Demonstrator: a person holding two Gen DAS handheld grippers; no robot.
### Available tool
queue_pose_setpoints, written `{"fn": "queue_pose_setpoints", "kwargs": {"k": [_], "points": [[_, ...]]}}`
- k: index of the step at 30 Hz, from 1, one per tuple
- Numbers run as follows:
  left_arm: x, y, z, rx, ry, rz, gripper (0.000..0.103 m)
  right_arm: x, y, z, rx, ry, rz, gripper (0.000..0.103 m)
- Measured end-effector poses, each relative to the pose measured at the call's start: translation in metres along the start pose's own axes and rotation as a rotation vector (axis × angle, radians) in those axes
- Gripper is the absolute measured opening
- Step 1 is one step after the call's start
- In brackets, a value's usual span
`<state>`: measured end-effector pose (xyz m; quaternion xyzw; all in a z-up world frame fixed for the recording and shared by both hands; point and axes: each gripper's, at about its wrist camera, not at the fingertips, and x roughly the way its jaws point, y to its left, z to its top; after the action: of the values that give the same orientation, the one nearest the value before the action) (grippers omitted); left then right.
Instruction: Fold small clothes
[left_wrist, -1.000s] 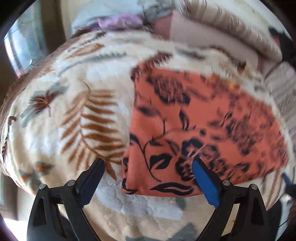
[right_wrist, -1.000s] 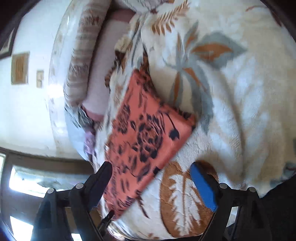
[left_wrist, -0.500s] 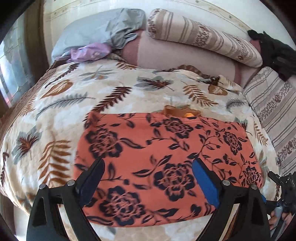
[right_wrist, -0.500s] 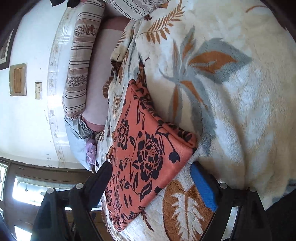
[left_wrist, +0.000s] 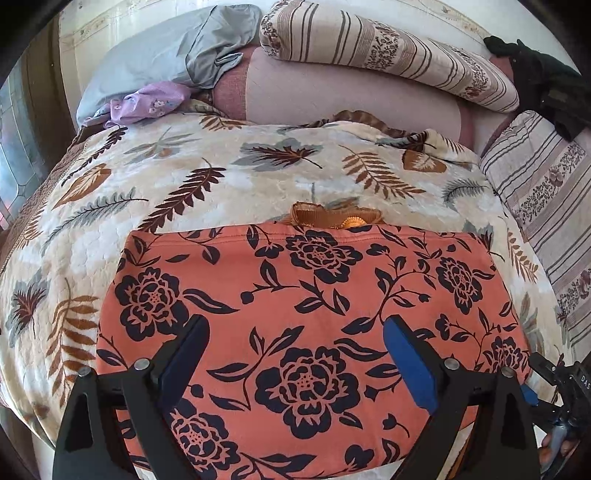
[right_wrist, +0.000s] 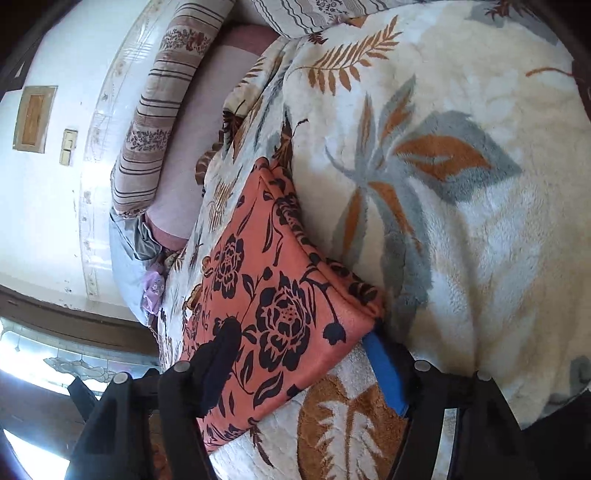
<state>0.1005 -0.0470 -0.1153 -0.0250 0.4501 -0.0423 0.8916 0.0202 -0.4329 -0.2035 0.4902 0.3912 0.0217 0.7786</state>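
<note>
An orange garment (left_wrist: 314, 280) with black flowers lies folded flat on the leaf-patterned blanket (left_wrist: 221, 177). My left gripper (left_wrist: 295, 321) hovers open above its near half, with nothing between the fingers. In the right wrist view the garment (right_wrist: 258, 258) runs diagonally, its near corner lying between the jaws of my right gripper (right_wrist: 299, 330). Those jaws are closing: the black finger (right_wrist: 221, 347) lies over the cloth and the blue pad (right_wrist: 384, 365) sits at the corner's edge. No firm pinch shows. The right gripper (left_wrist: 565, 387) also appears at the garment's right corner.
Striped bolsters (left_wrist: 388, 55) and a pink cushion (left_wrist: 332, 96) line the head of the bed. A grey pillow (left_wrist: 155, 59) and purple cloth (left_wrist: 151, 101) lie back left, and a dark item (left_wrist: 543, 81) back right. A brown-gold trim (left_wrist: 332, 218) peeks from behind the garment. A window (right_wrist: 55, 365) is on the left.
My left gripper has drawn back and swung round, so the garment now spreads straight below it. My right gripper's jaws have narrowed around the garment's corner.
</note>
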Motion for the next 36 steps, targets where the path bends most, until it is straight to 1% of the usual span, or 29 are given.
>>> {"fn": "queue_pose_setpoints", "kwargs": {"k": [3, 5, 7, 8, 9, 10, 11, 12, 13, 14, 16, 18, 19, 20, 21, 22, 23, 24, 25, 27, 28, 29, 30, 31, 32, 33, 34, 36], "points": [[0.000, 0.001, 0.001, -0.007, -0.002, -0.012, 0.095, -0.004, 0.008, -0.001, -0.018, -0.027, -0.002, 0.071], [-0.003, 0.001, 0.003, -0.008, -0.029, -0.015, 0.095, -0.004, 0.014, -0.001, -0.056, -0.042, -0.022, 0.071], [0.001, -0.001, 0.003, -0.011, -0.051, -0.016, 0.095, 0.008, 0.007, -0.001, -0.041, -0.013, -0.041, 0.071], [0.010, -0.003, 0.002, -0.006, -0.037, -0.019, 0.095, 0.010, 0.005, -0.002, -0.026, -0.011, -0.038, 0.067], [0.022, -0.007, -0.001, 0.013, -0.011, -0.017, 0.095, 0.009, 0.006, -0.002, -0.035, -0.016, -0.046, 0.063], [0.040, -0.013, -0.007, 0.058, 0.042, 0.006, 0.095, 0.008, 0.010, -0.001, -0.053, -0.018, -0.052, 0.060], [0.062, -0.020, -0.013, 0.117, 0.120, 0.051, 0.095, 0.008, 0.013, 0.000, -0.061, -0.016, -0.048, 0.060], [0.078, -0.024, -0.020, 0.161, 0.179, 0.081, 0.096, 0.008, 0.015, 0.000, -0.062, -0.015, -0.046, 0.060], [0.073, -0.023, -0.021, 0.154, 0.134, 0.079, 0.096, 0.008, 0.018, 0.000, -0.069, -0.014, -0.048, 0.060], [0.064, -0.022, -0.019, 0.125, 0.099, 0.072, 0.095, 0.009, 0.020, 0.001, -0.077, -0.012, -0.055, 0.060], [0.043, -0.021, -0.012, 0.074, 0.042, 0.023, 0.095, 0.010, 0.018, 0.002, -0.062, -0.015, -0.061, 0.062], [0.029, -0.025, -0.008, 0.082, -0.040, -0.011, 0.095, 0.018, 0.012, 0.004, -0.038, 0.002, -0.057, 0.062], [0.030, -0.027, -0.009, 0.100, -0.050, -0.007, 0.095, 0.021, 0.009, 0.005, -0.026, 0.007, -0.057, 0.063], [0.039, -0.032, -0.012, 0.121, -0.019, -0.002, 0.095, 0.022, 0.009, 0.006, -0.017, 0.005, -0.053, 0.063], [0.059, -0.037, -0.020, 0.165, 0.058, 0.005, 0.095, 0.024, 0.011, 0.008, -0.017, 0.005, -0.050, 0.064], [0.080, -0.043, -0.028, 0.211, 0.138, 0.023, 0.098, 0.027, 0.012, 0.010, -0.027, 0.009, -0.048, 0.061], [0.081, -0.043, -0.035, 0.229, 0.064, 0.035, 0.102, 0.030, 0.015, 0.013, -0.045, 0.019, -0.068, 0.031], [0.080, -0.044, -0.038, 0.243, 0.018, 0.041, 0.102, 0.033, 0.019, 0.015, -0.064, 0.038, -0.104, 0.011], [0.080, -0.045, -0.039, 0.246, 0.021, 0.042, 0.102, 0.028, 0.028, 0.014, -0.092, 0.029, -0.113, 0.012], [0.079, -0.043, -0.035, 0.234, 0.044, 0.031, 0.102, 0.009, 0.066, 0.004, -0.256, -0.043, -0.161, 0.012], [0.080, -0.043, -0.033, 0.236, 0.052, 0.029, 0.102, 0.002, 0.078, -0.003, -0.310, -0.060, -0.172, 0.012], [0.080, -0.043, -0.032, 0.238, 0.053, 0.028, 0.102, 0.002, 0.081, -0.009, -0.340, -0.064, -0.194, 0.012], [0.080, -0.044, -0.031, 0.241, 0.055, 0.032, 0.102, 0.007, 0.073, -0.010, -0.340, -0.049, -0.228, 0.014], [0.077, -0.045, -0.029, 0.240, 0.065, 0.039, 0.102, 0.022, 0.052, -0.009, -0.304, 0.001, -0.284, 0.019], [0.074, -0.046, -0.025, 0.233, 0.087, 0.037, 0.100, 0.034, 0.030, -0.006, -0.238, 0.064, -0.303, 0.025], [0.068, -0.046, -0.020, 0.219, 0.111, 0.034, 0.100, 0.029, 0.013, -0.003, -0.167, 0.039, -0.190, 0.025], [0.058, -0.046, -0.016, 0.201, 0.099, 0.013, 0.100, 0.018, 0.005, 0.001, -0.118, 0.033, -0.115, 0.027], [0.034, -0.045, -0.015, 0.168, -0.013, -0.032, 0.100, 0.004, 0.005, 0.006, -0.125, 0.035, -0.110, 0.036]]}}
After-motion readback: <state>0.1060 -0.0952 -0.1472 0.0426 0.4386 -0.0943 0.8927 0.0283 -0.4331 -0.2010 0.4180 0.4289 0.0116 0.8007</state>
